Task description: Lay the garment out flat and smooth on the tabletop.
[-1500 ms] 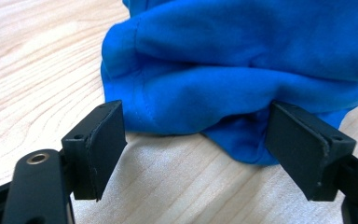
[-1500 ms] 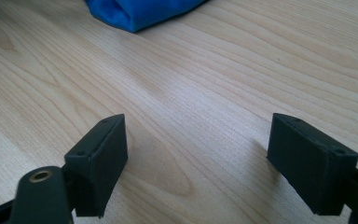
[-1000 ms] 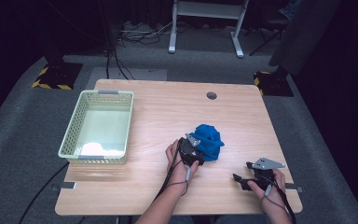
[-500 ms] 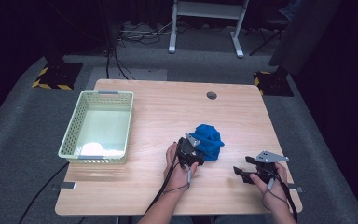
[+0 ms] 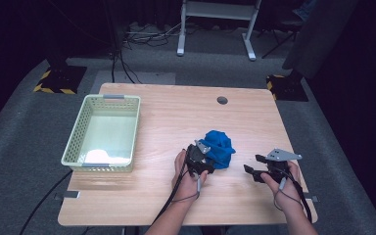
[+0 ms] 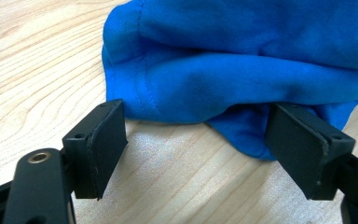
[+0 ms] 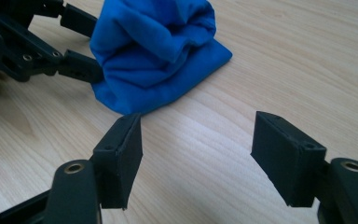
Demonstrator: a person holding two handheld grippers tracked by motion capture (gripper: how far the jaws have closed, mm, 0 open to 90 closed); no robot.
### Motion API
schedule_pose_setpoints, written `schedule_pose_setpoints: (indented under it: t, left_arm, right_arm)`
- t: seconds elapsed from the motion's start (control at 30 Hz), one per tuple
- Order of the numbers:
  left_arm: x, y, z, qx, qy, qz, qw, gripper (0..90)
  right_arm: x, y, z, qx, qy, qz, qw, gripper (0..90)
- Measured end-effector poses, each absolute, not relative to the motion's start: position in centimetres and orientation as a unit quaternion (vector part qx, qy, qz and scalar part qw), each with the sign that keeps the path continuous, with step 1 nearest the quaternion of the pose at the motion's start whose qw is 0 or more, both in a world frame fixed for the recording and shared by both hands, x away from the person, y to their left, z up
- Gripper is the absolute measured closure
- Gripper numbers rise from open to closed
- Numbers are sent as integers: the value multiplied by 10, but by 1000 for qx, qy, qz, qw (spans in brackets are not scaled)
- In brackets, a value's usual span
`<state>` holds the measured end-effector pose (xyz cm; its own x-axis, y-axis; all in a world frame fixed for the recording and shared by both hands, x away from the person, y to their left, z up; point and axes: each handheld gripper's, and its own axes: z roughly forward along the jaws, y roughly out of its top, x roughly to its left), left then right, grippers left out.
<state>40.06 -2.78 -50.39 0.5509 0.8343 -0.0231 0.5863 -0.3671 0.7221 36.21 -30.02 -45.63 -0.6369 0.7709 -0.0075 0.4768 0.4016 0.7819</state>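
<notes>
1. Blue cloth point(image 5: 218, 148): we see it bunched in a soft heap on the bench point(image 5: 166, 210), toward the near edge and right of the middle, well apart from the green basket point(image 5: 76, 137) at the left edge.
2. Our left gripper point(image 5: 203, 157) sits right at the cloth's near-left side. In the left gripper view its fingers point(image 6: 100, 144) stand wide apart, level with the bench, with the lower folds of the cloth point(image 6: 242, 70) lying just ahead and reaching between the tips; the pads do not press on it.
3. Our right gripper point(image 5: 252, 164) hangs off to the cloth's right, near the near right corner of the bench, with bare wood between. Its fingers point(image 7: 121, 158) are apart with nothing between them, and they have just been closing somewhat.
4. From the right gripper view the cloth point(image 7: 156, 51) lies ahead and to the left, its bulk stretching roughly across the line of the fingers.
5. We judge the left hand far nearer; a short push forward should put the hem between its fingers.
</notes>
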Motion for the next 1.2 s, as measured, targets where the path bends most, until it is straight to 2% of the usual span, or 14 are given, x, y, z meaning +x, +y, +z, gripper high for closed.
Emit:
schedule_pose_setpoints:
  t: [0.33,0.53,0.57,0.83,1.0,1.1,1.2]
  left_arm:
    - [401,-28,-504,808,440,177,351,207]
    - [401,-28,-504,808,440,177,351,207]
    - [401,-28,-504,808,440,177,351,207]
    - [401,-28,-504,808,440,177,351,207]
    - [401,-28,-504,808,440,177,351,207]
    - [400,-28,-504,808,440,177,351,207]
    - [400,-28,-504,808,440,177,351,207]
  right_arm:
    - [372,-284,-449,371,820,398,178,284]
    - [377,-275,-445,361,826,396,172,285]
    - [379,-273,-444,359,827,394,177,317]
    - [385,-264,-443,360,828,391,180,370]
    - [389,-257,-442,354,832,386,182,436]
    - [392,-253,-443,351,836,382,179,508]
    - [394,-246,-444,337,845,376,176,657]
